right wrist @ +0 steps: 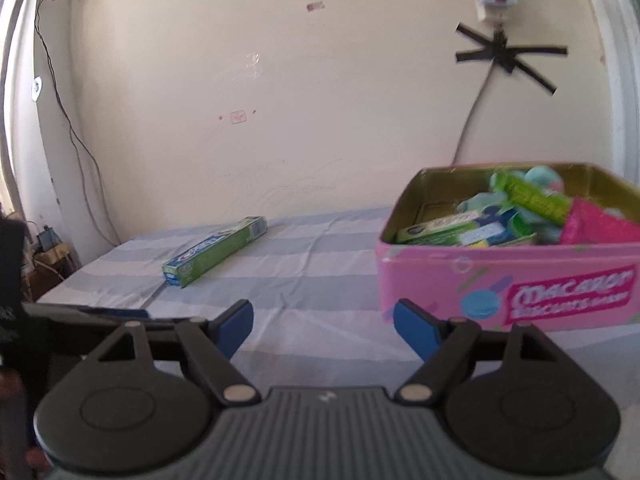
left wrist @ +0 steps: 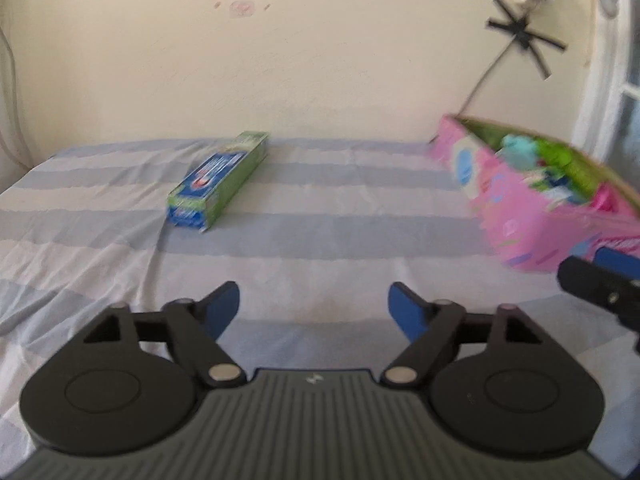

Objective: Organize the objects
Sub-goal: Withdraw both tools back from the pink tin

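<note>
A green and blue toothpaste box (left wrist: 218, 180) lies flat on the striped sheet, ahead and left of my left gripper (left wrist: 314, 298), whose blue pads stand wide apart with nothing between them. The same toothpaste box (right wrist: 214, 251) shows in the right wrist view, far ahead and left. My right gripper (right wrist: 323, 316) is open and empty, just short of the pink macaron tin (right wrist: 508, 284). The pink tin (left wrist: 516, 200) holds several green and blue boxes and a pink packet. The right gripper's finger (left wrist: 600, 276) pokes in at the right edge of the left wrist view.
The blue and white striped sheet (left wrist: 320, 216) covers the surface up to a cream wall. A cable taped with black strips (right wrist: 508, 56) hangs on the wall behind the tin. Wires and clutter (right wrist: 44, 248) sit at the far left.
</note>
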{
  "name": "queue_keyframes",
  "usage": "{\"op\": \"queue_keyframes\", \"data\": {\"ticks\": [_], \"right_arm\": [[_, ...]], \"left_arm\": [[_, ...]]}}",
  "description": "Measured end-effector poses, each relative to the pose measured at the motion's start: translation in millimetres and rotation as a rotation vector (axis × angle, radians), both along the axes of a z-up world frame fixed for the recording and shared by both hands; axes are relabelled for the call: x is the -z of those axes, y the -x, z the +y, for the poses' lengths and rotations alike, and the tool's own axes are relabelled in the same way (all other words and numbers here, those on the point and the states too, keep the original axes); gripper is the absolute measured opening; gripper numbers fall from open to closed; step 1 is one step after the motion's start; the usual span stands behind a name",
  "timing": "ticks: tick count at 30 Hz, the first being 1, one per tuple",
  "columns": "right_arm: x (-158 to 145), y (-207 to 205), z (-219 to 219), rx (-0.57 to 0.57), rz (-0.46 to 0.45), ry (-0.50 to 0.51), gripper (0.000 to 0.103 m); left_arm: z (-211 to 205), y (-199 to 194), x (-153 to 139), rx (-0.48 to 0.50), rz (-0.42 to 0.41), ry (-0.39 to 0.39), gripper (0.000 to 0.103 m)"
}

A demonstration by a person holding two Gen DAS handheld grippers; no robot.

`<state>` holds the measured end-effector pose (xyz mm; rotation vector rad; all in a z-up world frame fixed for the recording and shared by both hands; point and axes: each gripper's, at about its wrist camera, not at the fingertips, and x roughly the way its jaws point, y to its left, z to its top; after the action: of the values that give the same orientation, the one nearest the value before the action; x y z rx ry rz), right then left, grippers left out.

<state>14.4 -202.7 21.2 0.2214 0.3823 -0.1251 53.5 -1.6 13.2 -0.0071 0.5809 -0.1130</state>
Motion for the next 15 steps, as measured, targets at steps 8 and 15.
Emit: {"op": "queue_keyframes", "data": {"ticks": [8, 15], "right_arm": [[-11.8, 46.5, -35.3, 0.139, -0.057, -0.011, 0.087], [-16.0, 69.3, -51.9, 0.196, -0.092, -0.016, 0.088]], "left_arm": [[-49.8, 17.9, -29.1, 0.107, -0.095, -0.035, 0.103], [-75.7, 34.3, -47.7, 0.172, -0.16, 0.01, 0.103]]}}
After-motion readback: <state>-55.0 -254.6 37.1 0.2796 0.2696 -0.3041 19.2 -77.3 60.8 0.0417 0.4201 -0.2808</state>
